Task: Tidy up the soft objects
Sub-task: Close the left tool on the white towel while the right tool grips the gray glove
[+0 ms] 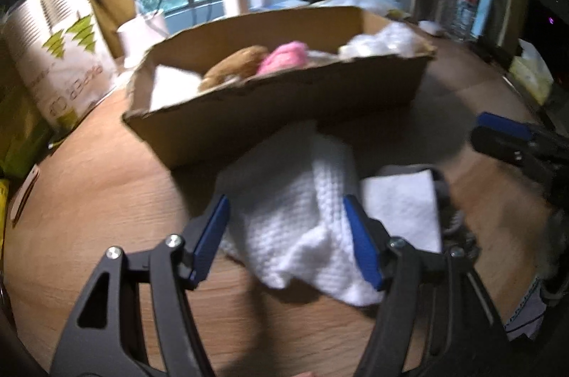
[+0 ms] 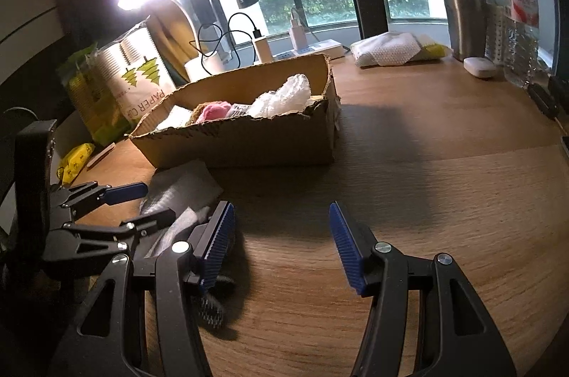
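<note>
Spanning both views, a wooden table (image 2: 409, 163) is seen, and on it a torn cardboard box (image 1: 284, 99) is set toward the back left. Inside the box a brown plush (image 1: 236, 64), a pink plush (image 1: 282, 55), a white sheet (image 1: 170, 85) and crumpled clear plastic (image 2: 284, 96) are held. Left of the box a pack of paper cups (image 1: 60, 57) is stood upright, with green packets (image 2: 85, 99) beside it. Behind the box a power strip (image 2: 313, 48) with chargers and a black cable is laid along the window. At the far right a steel tumbler (image 2: 462, 17), a water bottle (image 2: 519, 32), a small white case (image 2: 479, 67) and a white mesh cloth (image 2: 387, 51) are grouped.

Just in front of the box a white knitted cloth (image 1: 295, 217) is laid on the table, with a white tissue (image 1: 402, 210) touching its right edge. The left gripper (image 1: 286, 234) is spread wide, its blue pads on either side of the cloth without pressing it, so nothing is gripped. The box wall is directly beyond the cloth.

The right gripper (image 2: 281, 242) is likewise released, with only bare table between its pads. A dark striped item (image 2: 213, 306) is partly hidden under its left finger and cannot be made out.
</note>
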`<state>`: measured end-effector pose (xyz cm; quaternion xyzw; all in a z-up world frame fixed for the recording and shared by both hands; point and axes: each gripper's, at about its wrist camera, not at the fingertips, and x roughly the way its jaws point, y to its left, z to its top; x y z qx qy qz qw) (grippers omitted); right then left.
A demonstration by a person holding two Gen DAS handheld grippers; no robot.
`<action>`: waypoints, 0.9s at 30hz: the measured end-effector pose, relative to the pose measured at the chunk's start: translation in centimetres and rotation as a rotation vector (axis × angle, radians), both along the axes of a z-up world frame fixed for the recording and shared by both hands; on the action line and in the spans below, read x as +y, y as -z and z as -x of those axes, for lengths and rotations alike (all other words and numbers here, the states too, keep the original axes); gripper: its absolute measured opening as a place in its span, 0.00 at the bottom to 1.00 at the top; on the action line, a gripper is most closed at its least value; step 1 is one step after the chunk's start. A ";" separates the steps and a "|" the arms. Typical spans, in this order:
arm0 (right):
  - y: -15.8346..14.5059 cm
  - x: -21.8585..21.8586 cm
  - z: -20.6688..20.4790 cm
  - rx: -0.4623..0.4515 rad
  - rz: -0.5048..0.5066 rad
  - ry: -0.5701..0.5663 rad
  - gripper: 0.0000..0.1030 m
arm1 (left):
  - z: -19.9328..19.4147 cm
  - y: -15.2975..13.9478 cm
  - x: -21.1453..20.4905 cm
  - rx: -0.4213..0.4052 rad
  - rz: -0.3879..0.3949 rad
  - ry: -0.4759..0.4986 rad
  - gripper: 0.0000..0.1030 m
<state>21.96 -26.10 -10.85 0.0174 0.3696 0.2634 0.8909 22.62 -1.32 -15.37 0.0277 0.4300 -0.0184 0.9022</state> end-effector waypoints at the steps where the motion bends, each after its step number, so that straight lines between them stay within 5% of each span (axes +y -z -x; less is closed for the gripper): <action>1: 0.0 0.1 0.0 0.001 0.001 -0.003 0.57 | -0.1 0.3 0.3 0.009 -0.013 -0.009 0.65; 19: -0.4 3.6 1.1 0.010 0.058 -0.059 0.57 | -0.8 1.0 -0.3 0.015 -0.008 0.087 0.63; 24: -0.7 3.9 1.3 0.005 0.071 -0.054 0.57 | 0.0 0.8 0.0 0.000 -0.021 0.091 0.20; 27: -0.8 4.2 1.4 0.003 0.076 -0.062 0.57 | 0.6 0.8 1.1 -0.002 -0.032 0.066 0.12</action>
